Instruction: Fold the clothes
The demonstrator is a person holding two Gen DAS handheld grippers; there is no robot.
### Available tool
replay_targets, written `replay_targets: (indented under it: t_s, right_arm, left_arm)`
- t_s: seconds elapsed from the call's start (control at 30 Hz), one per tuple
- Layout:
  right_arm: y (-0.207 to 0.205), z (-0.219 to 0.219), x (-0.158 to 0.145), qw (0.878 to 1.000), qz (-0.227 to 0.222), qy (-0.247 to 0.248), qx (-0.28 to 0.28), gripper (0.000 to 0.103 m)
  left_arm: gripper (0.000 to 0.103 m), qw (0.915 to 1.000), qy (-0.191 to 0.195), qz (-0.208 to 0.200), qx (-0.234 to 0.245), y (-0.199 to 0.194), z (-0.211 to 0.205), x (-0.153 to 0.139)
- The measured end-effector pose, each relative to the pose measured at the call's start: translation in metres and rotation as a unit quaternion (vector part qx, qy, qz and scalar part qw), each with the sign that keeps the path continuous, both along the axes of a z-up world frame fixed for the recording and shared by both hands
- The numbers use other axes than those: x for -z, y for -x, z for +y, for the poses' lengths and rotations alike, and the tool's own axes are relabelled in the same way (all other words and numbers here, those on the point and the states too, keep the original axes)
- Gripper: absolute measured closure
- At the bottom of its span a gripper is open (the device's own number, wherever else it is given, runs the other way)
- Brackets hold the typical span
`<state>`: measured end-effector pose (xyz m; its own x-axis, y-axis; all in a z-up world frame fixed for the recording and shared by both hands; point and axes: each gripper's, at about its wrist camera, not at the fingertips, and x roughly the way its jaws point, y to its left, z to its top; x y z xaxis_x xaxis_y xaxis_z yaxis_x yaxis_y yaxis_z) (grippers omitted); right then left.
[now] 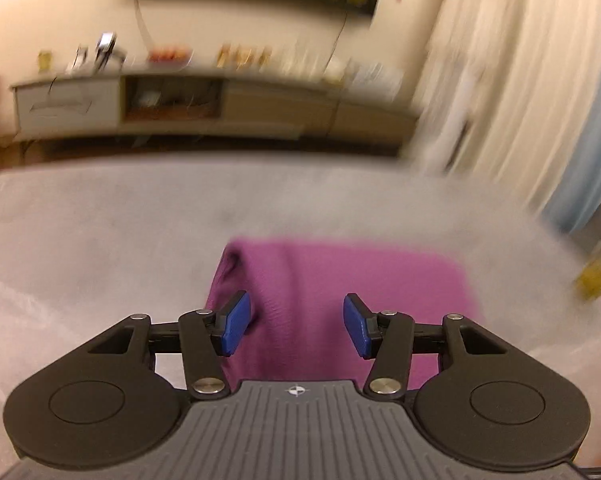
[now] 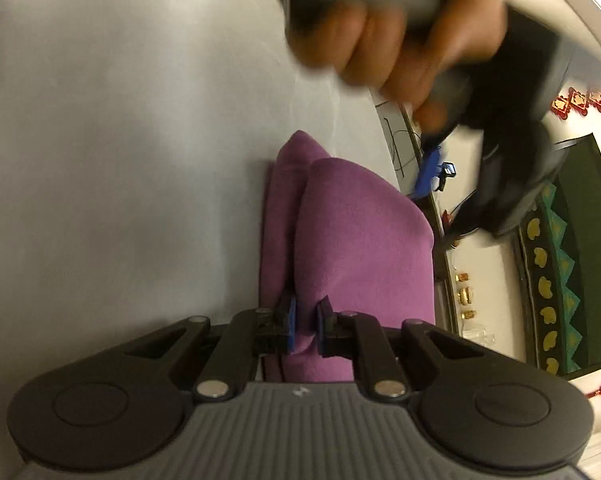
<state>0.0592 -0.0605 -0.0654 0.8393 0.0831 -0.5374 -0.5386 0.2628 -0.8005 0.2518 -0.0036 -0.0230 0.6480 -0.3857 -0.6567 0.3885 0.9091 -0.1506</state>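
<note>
purple garment [image 2: 352, 232] on grey table [image 2: 120, 140], low cabinet [image 1: 220, 104] beyond.

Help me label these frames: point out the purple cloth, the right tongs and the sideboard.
purple cloth [image 2: 360, 232]: right wrist view, top fold.
right tongs [image 2: 305, 330]: right wrist view, between the tips.
sideboard [image 1: 276, 106]: left wrist view, front panel.

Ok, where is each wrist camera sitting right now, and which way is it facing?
Left wrist: on the left claw, facing down and forward over the folded purple fabric garment on the pale grey cloth-covered surface, a low cabinet beyond; its own open blue pads show.
Right wrist: on the right claw, rolled sideways, looking along the garment; its pads pinch a fold, and the person's other hand grips the left tool above.
Shared: the purple garment and grey surface.
</note>
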Motion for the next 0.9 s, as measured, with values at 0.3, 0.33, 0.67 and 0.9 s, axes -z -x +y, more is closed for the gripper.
replay_targets:
  t_s: [0.3,0.33,0.67,0.9]
  right_arm:
    - [-0.048,-0.123,-0.092,0.848,0.211,-0.463,0.15,0.071]
    - [-0.055,-0.135,-0.09,0.826,0.221,-0.49,0.168,0.07]
    - [-0.108,-0.164,-0.048,0.796,0.24,-0.502,0.24,0.082]
    - [-0.088,-0.208,-0.041,0.762,0.233,-0.518,0.312,0.082]
  left_arm:
    - [0.043,0.9994,0.031,-0.012,-0.004,0.033,0.025,-0.005]
    - [0.043,0.9989,0.039,-0.024,0.007,0.047,0.027,-0.01]
    - [0.039,0.9995,0.029,-0.002,0.012,0.093,0.02,0.029]
    - [0.026,0.9995,0.021,-0.009,-0.021,0.1,0.025,0.027]
